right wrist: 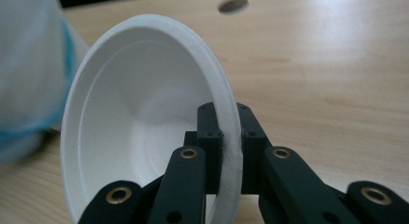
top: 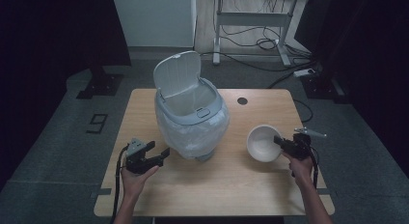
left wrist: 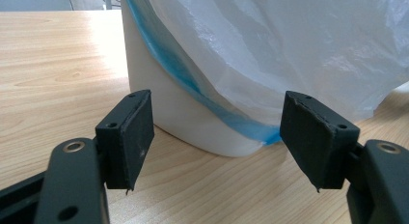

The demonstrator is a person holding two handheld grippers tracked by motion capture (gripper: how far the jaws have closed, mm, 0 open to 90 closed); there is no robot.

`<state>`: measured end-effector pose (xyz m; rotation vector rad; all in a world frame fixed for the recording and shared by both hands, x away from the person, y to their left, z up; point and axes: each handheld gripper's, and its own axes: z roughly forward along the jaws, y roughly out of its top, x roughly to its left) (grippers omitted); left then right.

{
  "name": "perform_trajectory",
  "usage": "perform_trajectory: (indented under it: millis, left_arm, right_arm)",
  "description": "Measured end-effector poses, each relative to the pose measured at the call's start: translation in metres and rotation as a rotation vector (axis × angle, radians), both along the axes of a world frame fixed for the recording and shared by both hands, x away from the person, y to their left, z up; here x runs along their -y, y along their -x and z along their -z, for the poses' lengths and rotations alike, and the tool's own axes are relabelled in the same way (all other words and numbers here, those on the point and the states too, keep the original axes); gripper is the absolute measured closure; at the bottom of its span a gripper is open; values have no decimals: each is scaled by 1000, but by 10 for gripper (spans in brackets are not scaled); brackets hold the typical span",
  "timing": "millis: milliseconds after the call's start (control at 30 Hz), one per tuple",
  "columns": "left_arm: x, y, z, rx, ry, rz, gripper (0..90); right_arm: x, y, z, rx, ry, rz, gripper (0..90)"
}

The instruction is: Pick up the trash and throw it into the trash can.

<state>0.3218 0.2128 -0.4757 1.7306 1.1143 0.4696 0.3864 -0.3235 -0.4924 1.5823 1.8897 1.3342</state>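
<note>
A small grey-lidded bin (top: 192,113) lined with a white plastic bag stands mid-table with its lid flipped up. In the left gripper view the bin's white base (left wrist: 193,122) and the bag (left wrist: 299,50) sit just beyond the jaws. My left gripper (top: 159,154) is open, low on the table to the bin's left (left wrist: 217,137). A white bowl (top: 263,143) is held tilted, its opening facing left toward the bin. My right gripper (top: 279,141) is shut on the bowl's rim (right wrist: 230,137), one jaw inside and one outside.
The wooden table (top: 212,195) has a dark round hole (top: 242,101) behind the bowl. A desk frame with cables (top: 260,35) stands on the floor beyond the table. Open tabletop lies in front of the bin.
</note>
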Motion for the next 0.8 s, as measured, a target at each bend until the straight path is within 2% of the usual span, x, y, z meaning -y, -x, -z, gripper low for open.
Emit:
perform_trajectory:
  millis: [100,300,800]
  left_arm:
    - [0,0,0,-3,0,-1,284]
    - [1,0,0,-5,-2,1,284]
    - [1,0,1,-18,-5,6,284]
  right_arm:
    - [-1,6,-14,45,-38,-12,835]
    - [-7,14,-43,123,-35,-39,834]
    - [-23,21,-90,235,-68,-95,835]
